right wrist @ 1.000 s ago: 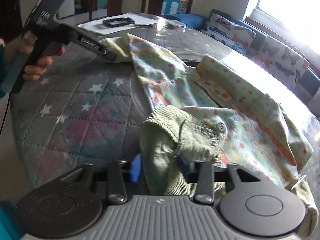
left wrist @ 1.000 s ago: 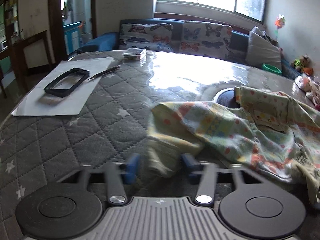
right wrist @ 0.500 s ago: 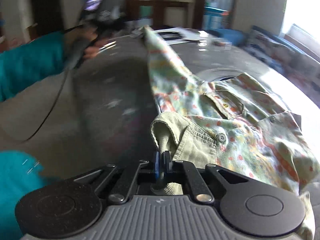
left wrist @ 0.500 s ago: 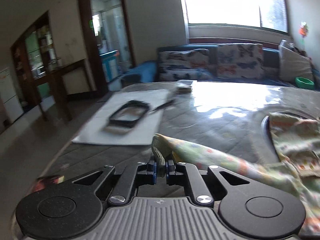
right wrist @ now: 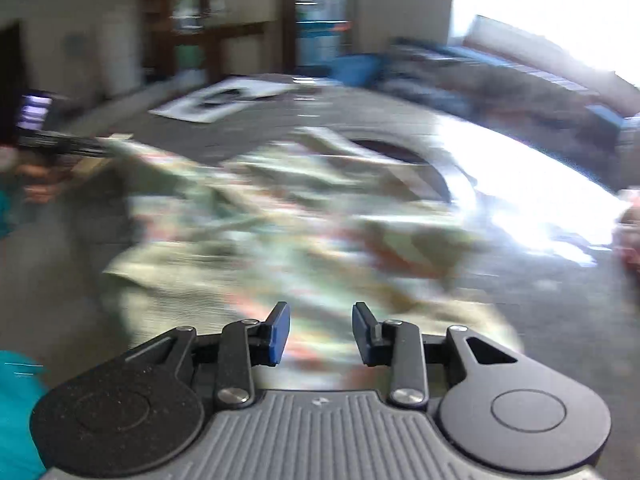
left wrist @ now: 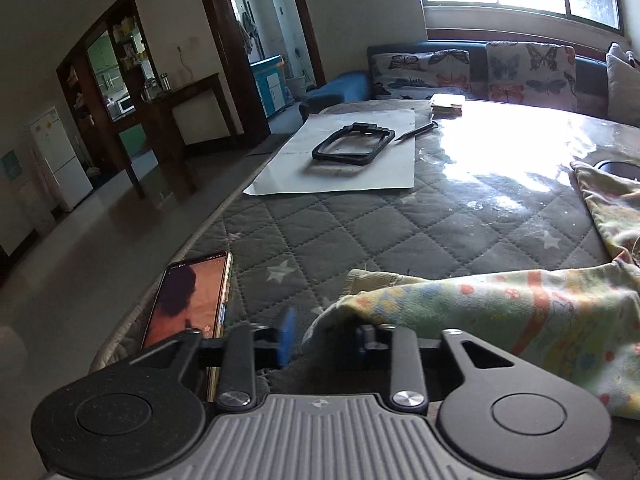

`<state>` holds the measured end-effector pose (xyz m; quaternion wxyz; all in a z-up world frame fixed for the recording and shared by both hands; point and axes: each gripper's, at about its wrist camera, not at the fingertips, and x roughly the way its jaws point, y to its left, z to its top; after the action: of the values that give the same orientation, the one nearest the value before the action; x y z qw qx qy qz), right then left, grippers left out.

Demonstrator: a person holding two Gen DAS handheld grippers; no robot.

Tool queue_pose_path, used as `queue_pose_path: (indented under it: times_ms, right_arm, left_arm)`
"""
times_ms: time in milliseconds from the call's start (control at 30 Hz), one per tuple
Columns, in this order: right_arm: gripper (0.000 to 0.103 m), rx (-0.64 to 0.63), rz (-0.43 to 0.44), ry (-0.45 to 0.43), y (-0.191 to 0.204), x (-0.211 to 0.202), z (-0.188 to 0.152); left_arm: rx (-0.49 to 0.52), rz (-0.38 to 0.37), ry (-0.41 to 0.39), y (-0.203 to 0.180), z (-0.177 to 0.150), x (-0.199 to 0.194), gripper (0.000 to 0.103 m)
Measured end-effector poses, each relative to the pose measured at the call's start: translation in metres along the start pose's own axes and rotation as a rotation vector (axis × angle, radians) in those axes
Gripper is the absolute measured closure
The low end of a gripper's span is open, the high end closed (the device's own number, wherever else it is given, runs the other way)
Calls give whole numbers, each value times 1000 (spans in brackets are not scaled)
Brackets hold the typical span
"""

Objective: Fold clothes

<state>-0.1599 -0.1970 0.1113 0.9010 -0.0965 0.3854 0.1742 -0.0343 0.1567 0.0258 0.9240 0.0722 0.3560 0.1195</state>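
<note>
Garment: a small patterned shirt (left wrist: 520, 312) in pale yellow-green cloth with coloured spots lies crumpled on the near right part of the desk (left wrist: 400, 232); one end reaches to just in front of the left tongs, and another part rises at the far right edge of the left wrist view.
Left tongs: the left tongs (left wrist: 326, 338) are spread, with the shirt's ribbed cuff or hem (left wrist: 372, 280) lying just beyond and partly between the fingers; nothing is pinched.
Right tongs: the right tongs (right wrist: 321, 334) are spread and empty over the cloth (right wrist: 300, 220); that view is badly blurred, so exact contact cannot be told.
Handling: judged light, limp and soft; it will sag and bunch wherever it is not supported, and it should slide easily on the glossy desk cover.
Where to hold: seams, cuffs, hem and collar look thicker and should give a firmer pinch than single cloth; taking two matching corners would let the shirt hang flat.
Risk: a shallow pinch on thin cloth may slip out when lifted.
Nearby: a phone (left wrist: 188, 300) at the near left edge, and farther off a white sheet (left wrist: 340, 172) carrying a black frame (left wrist: 352, 146).
</note>
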Motion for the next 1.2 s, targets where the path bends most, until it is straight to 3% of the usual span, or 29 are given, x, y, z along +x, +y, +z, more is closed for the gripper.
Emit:
queue_pose_path:
  times_ms: [33,167,233,300,333,367,533,633,700,767,800,967,1033,1133,1200]
  right_arm:
    - [65,6,-50,3,-9,1,-2]
    - [61,-1,-109,28,-26,11,-9]
    - [66,-32,-146,28,-26,18,-13]
    - [74,-52,-199,18,-28,21,-17]
    - [90,-42,-215,14,-30,22,-19]
    - [96,-15,-236,5,-34,22,-21]
    - [101,202,-381,-61,-71,-11,-39]
    - [101,334,-459,-56,-96,-32,-59]
    - [96,358,-424,-60,-102,-44,-70]
    - [77,348,-370,-76,-101,-53,-76]
    - [63,316,-351,-88,-95,-52,-71]
    - [58,158,-230,-113,-65,-29,-43]
    - [44,68,-217,-89,-52,-12,-33]
    - [44,-52,-250,-47,-33,18,-26]
    - [52,-86,-288,-27,-29,31,-26]
  left_arm:
    - [2,-3,2,-1,1,-1,58]
    - [10,20,-12,-5,9,-7,43]
    - [11,43,-16,-3,13,-10,24]
    - [8,69,-18,2,17,-12,23]
    - [4,78,-16,4,19,-13,22]
    - [-3,83,-13,6,21,-14,22]
    - [-19,77,-37,4,29,-23,22]
    - [-7,26,-65,-13,36,-33,22]
    - [16,-10,-94,-27,41,-41,21]
    - [48,-29,-128,-43,49,-48,16]
    - [61,-32,-144,-50,53,-52,15]
    - [76,-50,-189,-67,69,-63,12]
    - [77,-79,-193,-73,71,-67,10]
    - [86,-149,-183,-89,72,-73,8]
    - [110,-210,-179,-107,68,-78,8]
